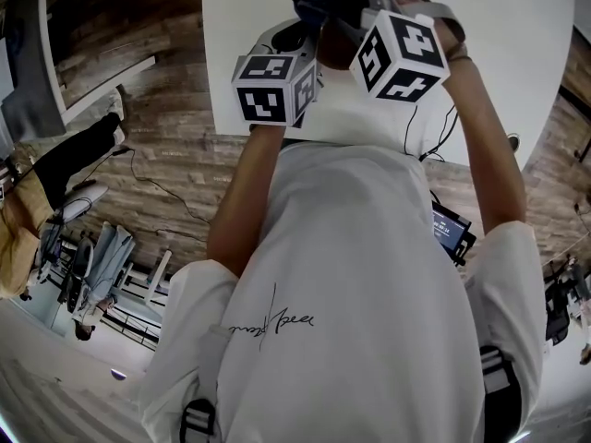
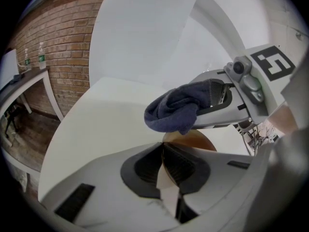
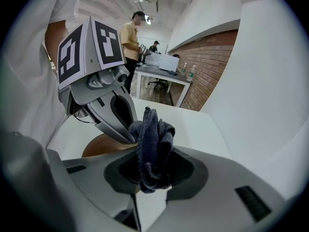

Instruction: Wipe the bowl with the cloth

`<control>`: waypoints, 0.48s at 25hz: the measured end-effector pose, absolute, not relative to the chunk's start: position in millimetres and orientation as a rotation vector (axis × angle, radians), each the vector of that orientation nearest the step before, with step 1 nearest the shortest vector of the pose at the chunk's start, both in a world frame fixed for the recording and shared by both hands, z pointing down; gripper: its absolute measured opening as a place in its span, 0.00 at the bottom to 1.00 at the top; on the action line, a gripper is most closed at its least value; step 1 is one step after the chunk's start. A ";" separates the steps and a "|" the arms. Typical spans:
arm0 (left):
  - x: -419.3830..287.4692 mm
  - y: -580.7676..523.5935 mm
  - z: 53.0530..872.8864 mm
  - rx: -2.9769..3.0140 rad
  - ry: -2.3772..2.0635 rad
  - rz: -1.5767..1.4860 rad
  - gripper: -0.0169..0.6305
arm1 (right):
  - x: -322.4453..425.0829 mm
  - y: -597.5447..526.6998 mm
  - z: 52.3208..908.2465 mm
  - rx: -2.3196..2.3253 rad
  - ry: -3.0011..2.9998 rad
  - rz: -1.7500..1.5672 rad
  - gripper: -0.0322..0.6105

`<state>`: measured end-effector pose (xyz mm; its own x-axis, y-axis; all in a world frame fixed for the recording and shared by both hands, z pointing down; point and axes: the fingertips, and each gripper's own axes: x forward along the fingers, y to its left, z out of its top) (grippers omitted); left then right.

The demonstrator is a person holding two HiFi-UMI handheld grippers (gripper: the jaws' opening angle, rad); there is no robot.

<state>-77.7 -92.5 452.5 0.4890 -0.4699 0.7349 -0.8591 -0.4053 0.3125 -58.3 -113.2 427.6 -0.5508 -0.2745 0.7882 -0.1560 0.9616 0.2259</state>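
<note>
Left gripper view shows the left gripper [image 2: 164, 148] with its jaws almost together, pinched on the thin rim of a brown bowl [image 2: 192, 140]. The rest of the bowl reaches away from the jaws over the white counter [image 2: 91, 129]; whether it rests on the counter cannot be told. Just above the bowl, the right gripper [image 2: 205, 105] comes in from the right with a bunched dark blue cloth [image 2: 173, 112] at its tip, and the cloth hangs over the bowl's near edge.

Right gripper view has the jaws closed on that cloth, whose folds stand up between them and spill out beyond the tips. The left gripper sits just beside it on the left, its tip down at the bowl. A brick wall [image 3: 205, 64] runs behind, with a person in a yellow shirt [image 3: 131, 42] at a desk far back.

Head view, looking down the wearer's white shirt [image 1: 360, 275], has both marker cubes close together over the counter, with the cloth just beyond them.
</note>
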 end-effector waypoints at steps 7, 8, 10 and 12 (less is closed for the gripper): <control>-79.7 -95.8 451.1 2.040 -1.092 0.705 0.05 | -55.4 -119.1 426.3 0.327 -2.174 -0.110 0.19; -80.2 -96.5 450.7 2.040 -1.092 0.706 0.05 | -54.6 -120.4 426.1 0.331 -2.175 -0.102 0.19; -81.2 -97.4 450.7 2.038 -1.095 0.707 0.05 | -52.8 -122.6 426.4 0.340 -2.172 -0.090 0.19; -82.0 -97.4 451.2 2.034 -1.099 0.707 0.05 | -50.7 -123.4 427.4 0.345 -2.167 -0.082 0.19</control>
